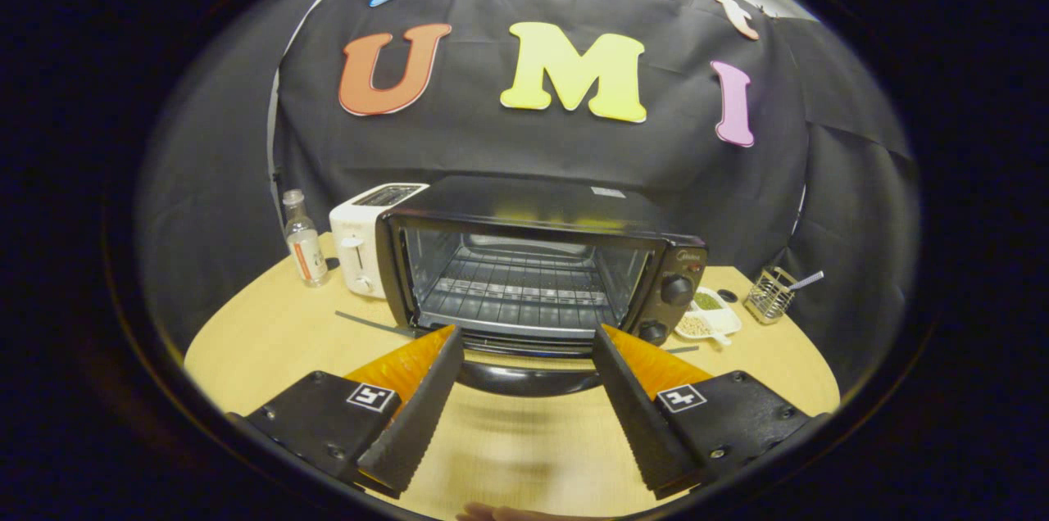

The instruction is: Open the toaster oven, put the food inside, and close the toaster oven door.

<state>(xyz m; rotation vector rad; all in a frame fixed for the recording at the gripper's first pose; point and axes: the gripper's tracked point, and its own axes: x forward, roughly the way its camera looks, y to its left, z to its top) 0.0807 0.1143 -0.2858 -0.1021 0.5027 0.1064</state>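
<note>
Gripper view, door-opening stage. Nearest the camera, the gripper has its jaws released and spread wide, grasping nothing; a fingertip of the person's hand shows at 6 o'clock, below the jaws. Just ahead of the jaw tips, and between them, lies the dark curved handle of the toaster oven door, which appears lowered toward the camera, though blur along its edge leaves the exact angle uncertain. Beyond it, at 12 o'clock from the jaws, stands the toaster oven on the bench, its cavity exposed and the wire rack bare; the food cannot be identified in this view. To do the step well, the door should probably be brought fully flat before the jaws leave it, moving along the hinge arc rather than pressing straight down. Farther off, a white toaster and a bottle sit at 10 o'clock, a small dish and wire basket at 2 o'clock.
</note>
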